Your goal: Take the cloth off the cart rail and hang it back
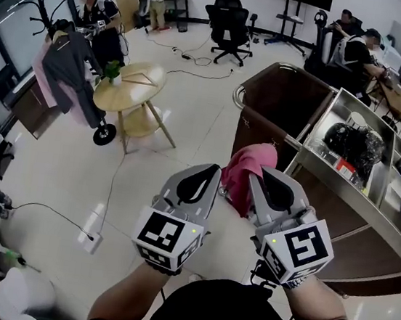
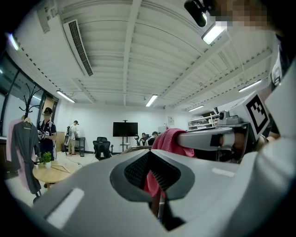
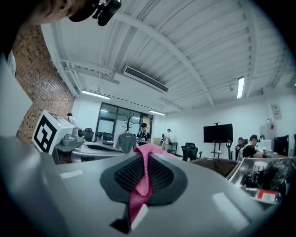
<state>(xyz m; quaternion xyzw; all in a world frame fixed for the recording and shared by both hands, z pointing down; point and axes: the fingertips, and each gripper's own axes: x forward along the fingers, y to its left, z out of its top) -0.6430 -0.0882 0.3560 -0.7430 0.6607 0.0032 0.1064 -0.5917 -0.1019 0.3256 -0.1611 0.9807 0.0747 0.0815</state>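
Note:
A pink cloth (image 1: pixel 244 170) hangs in the air between my two grippers, just in front of the brown cart and below its metal rail (image 1: pixel 264 124). It is clear of the rail. My left gripper (image 1: pixel 210 171) is shut on the cloth's left part; in the left gripper view the pink cloth (image 2: pixel 169 141) runs down between the closed pads of the left gripper (image 2: pixel 149 152). My right gripper (image 1: pixel 261 174) is shut on the right part, and in the right gripper view a strip of pink cloth (image 3: pixel 141 180) is pinched at the tips of the right gripper (image 3: pixel 142 155). Both grippers point about level, side by side.
The cart's steel upper shelf (image 1: pixel 310 159) carries a black bag (image 1: pixel 356 143) on my right. A round wooden table (image 1: pixel 129 86) and a coat rack with a grey jacket (image 1: pixel 65 72) stand at left. A cable and power strip (image 1: pixel 92 240) lie on the floor. Several people work at the back.

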